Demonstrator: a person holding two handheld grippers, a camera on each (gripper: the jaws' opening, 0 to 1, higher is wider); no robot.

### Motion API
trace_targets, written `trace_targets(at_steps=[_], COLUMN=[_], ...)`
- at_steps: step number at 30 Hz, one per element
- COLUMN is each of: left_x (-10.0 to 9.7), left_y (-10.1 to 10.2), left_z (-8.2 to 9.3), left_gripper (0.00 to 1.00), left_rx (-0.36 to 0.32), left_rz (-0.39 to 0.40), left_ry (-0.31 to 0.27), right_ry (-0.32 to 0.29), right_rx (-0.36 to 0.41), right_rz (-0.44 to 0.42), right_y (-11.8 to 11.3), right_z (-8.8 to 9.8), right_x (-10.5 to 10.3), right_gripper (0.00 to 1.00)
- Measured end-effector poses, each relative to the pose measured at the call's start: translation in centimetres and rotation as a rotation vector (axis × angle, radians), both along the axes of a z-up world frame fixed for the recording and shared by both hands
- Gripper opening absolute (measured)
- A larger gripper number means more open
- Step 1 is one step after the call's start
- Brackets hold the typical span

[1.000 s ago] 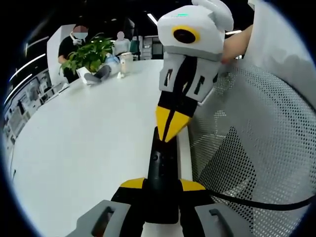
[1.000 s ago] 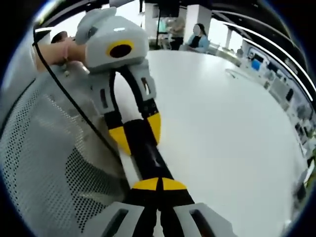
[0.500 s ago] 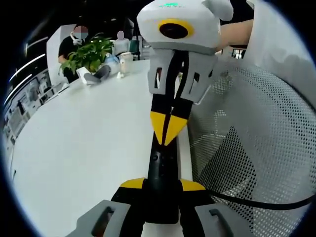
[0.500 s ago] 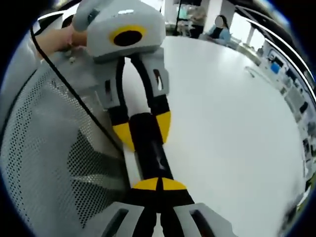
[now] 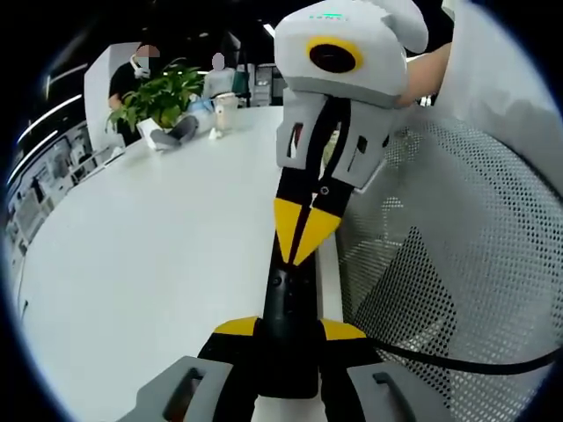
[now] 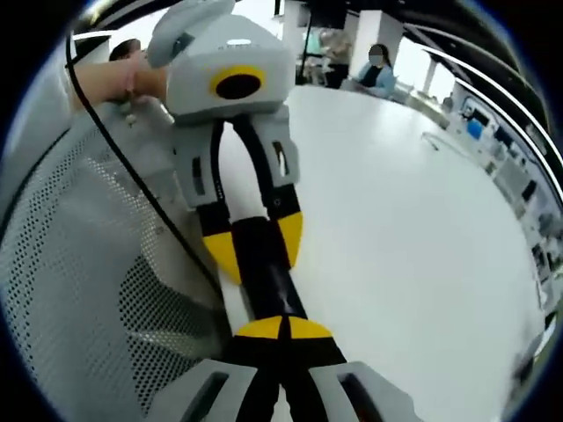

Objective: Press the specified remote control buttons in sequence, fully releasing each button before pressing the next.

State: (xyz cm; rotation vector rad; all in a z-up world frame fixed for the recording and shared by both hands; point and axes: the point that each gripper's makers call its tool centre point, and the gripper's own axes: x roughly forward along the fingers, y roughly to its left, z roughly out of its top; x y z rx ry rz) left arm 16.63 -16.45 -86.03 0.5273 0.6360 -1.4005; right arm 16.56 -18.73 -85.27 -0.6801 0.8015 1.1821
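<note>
- Left tongs (image 5: 286,330) clamped on the near end of the black remote (image 5: 290,303), steadying it level above the white table (image 5: 149,264), buttons up.
- Right tongs (image 5: 303,236) pinched to a narrow yellow point, tips at or just above the remote's far half; contact hard to tell.
- Seen from the right tongs (image 6: 281,327), left tongs (image 6: 255,246) straddling the remote (image 6: 264,272).
- Beside the remote, a mesh chair back (image 5: 440,264); far beyond it, a potted plant (image 5: 158,97).

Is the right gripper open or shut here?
Shut: in the left gripper view the right gripper's yellow tips meet in a point over the remote, which the left gripper clamps.
</note>
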Motion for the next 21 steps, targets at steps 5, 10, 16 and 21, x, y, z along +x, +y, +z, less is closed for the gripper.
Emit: trace_targets(at_steps=[5,10,16,21], left_x=[0.0,0.0,-0.01,0.03], left_y=[0.0,0.0,0.0,-0.03], left_z=[0.01,0.01,0.04,0.06], left_gripper=[0.24,0.24,0.24,0.24], left_rx=[0.0,0.001,0.001,-0.002], left_rz=[-0.001,-0.002,-0.002,0.008], left_ry=[-0.002,-0.002,-0.002,0.009], right_ry=[0.0,0.011,-0.003,-0.07], right_rx=[-0.021,-0.043,-0.028,-0.042], right_rz=[0.026,0.031,-0.005,0.035], right_y=[-0.12,-0.12,-0.18,-0.14], right_z=[0.02,-0.06,-0.08,0.03], right_x=[0.12,0.12,0.04,-0.14], right_gripper=[0.0,0.0,0.0,0.0])
